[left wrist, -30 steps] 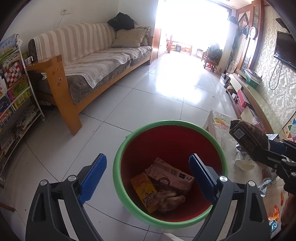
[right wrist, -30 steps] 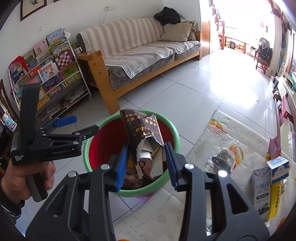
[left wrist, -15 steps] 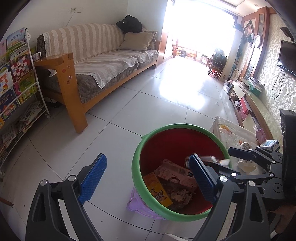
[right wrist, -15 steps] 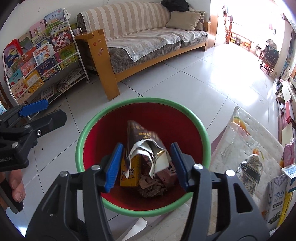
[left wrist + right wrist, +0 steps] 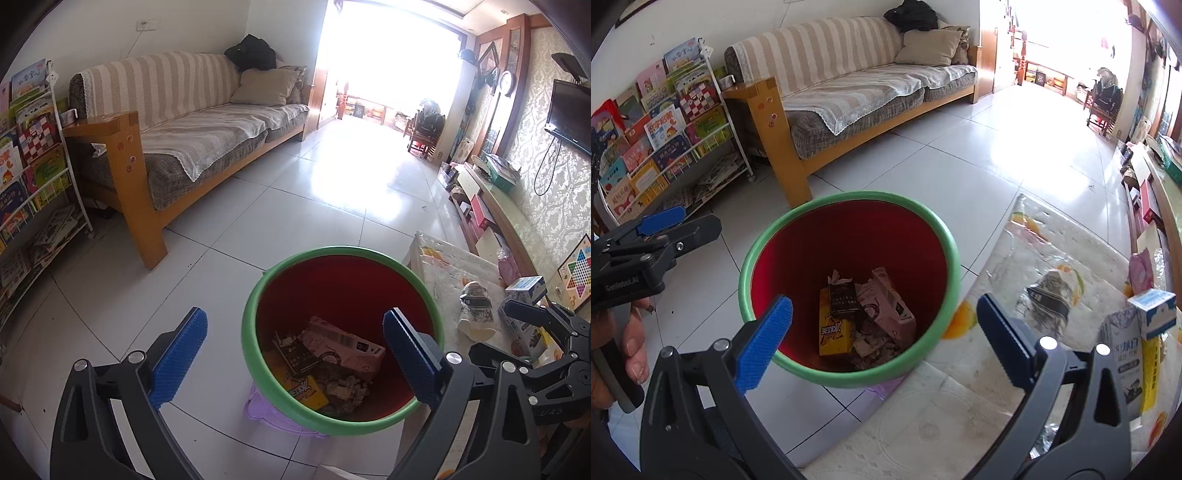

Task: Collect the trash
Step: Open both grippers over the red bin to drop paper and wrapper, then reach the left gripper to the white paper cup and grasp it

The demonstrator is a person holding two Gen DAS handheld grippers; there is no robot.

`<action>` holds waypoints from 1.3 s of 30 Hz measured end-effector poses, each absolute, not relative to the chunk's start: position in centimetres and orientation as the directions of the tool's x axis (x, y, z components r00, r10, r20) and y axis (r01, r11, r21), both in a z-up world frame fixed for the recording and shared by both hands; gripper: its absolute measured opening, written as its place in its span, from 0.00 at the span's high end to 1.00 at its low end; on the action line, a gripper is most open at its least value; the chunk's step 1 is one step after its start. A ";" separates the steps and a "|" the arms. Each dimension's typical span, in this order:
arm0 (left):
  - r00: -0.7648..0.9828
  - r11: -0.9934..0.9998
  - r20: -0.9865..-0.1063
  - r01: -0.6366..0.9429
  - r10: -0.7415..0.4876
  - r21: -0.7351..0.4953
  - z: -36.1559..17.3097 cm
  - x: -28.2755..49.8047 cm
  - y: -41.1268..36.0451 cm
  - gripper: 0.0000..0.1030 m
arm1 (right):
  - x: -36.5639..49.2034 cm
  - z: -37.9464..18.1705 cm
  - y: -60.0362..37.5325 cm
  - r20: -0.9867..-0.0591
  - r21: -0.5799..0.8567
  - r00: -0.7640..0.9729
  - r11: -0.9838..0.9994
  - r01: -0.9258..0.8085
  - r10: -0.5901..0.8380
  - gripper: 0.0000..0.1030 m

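A: How far is the collecting?

B: The red bin with green rim [image 5: 849, 206] stands on the floor at the desk's [image 5: 923, 424] left edge and holds several wrappers. Both the right tool [image 5: 884, 325] and the left tool [image 5: 293, 354] are apart, empty.

A: What is left?

B: I think the crumpled dark wrapper [image 5: 1047, 299] and the cartons [image 5: 1126, 354] at the right edge. They are partly cut off.
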State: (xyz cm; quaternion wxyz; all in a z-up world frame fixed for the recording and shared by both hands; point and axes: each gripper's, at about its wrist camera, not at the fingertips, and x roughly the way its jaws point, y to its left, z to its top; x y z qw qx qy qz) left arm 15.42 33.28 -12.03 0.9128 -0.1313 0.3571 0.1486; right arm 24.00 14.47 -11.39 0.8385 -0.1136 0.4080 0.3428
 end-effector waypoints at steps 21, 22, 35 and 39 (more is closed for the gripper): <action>0.678 0.991 -0.731 -0.033 -0.072 -0.128 -12.9 23.6 13.1 0.08 | 23.2 -9.2 -10.4 -0.741 -0.018 0.643 0.951 -0.307 0.193 0.04; 0.673 0.992 -0.736 -0.032 -0.069 -0.122 -13.1 24.2 12.6 0.08 | 23.2 -9.3 -11.1 -0.741 -0.019 0.645 0.954 -0.300 0.188 0.04; 0.562 1.000 -0.827 -0.020 -0.007 -0.022 -18.6 33.9 8.5 0.08 | 23.9 -12.0 -16.6 -0.762 0.055 0.615 0.967 -0.249 0.202 0.04; 0.518 1.000 -0.855 -0.017 0.022 0.016 -20.6 36.0 8.2 0.08 | 24.7 -12.5 -17.8 -0.764 0.081 0.613 0.972 -0.221 0.203 0.04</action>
